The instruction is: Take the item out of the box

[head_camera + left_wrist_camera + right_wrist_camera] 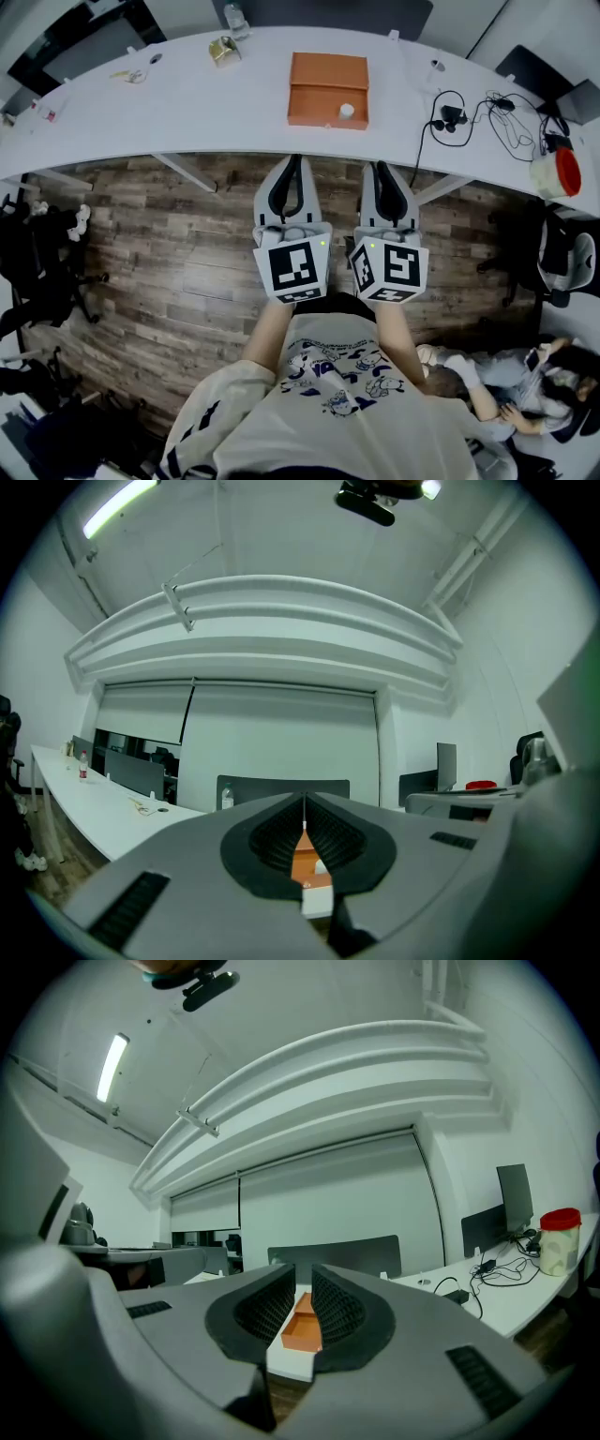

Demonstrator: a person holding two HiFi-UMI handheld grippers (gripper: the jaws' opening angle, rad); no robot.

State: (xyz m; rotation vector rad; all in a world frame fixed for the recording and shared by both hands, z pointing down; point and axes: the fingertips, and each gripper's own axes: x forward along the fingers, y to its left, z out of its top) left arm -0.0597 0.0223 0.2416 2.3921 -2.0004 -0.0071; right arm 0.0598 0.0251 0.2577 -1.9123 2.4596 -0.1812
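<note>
Orange box [326, 89] at mid worktop [187, 103], toward its near edge; small white item [346, 111] in the box's near right corner. The item is probably light and rigid, best pinched across its sides. Left gripper [292, 161] and right gripper [380, 167] are short of the worktop, fingers closed on nothing.

Pretty plain office tbh. White walls [525, 667], a dark wood-plank floor [187, 272], and one long curved white surface [169, 108] running right across the room. The ceiling steps down in curved white ledges [262, 621], with a strip light [117, 506] glowing up at the left. There's a white blind [145, 712] pulled partway down over a dark window. A grey divider panel [281, 787] stands behind the surface. A black chair [42, 267] is parked on the floor at left, a tangle of black cables [487, 112] sits toward the surface's right end, and a monitor [514, 1199] is over by the right wall.
</note>
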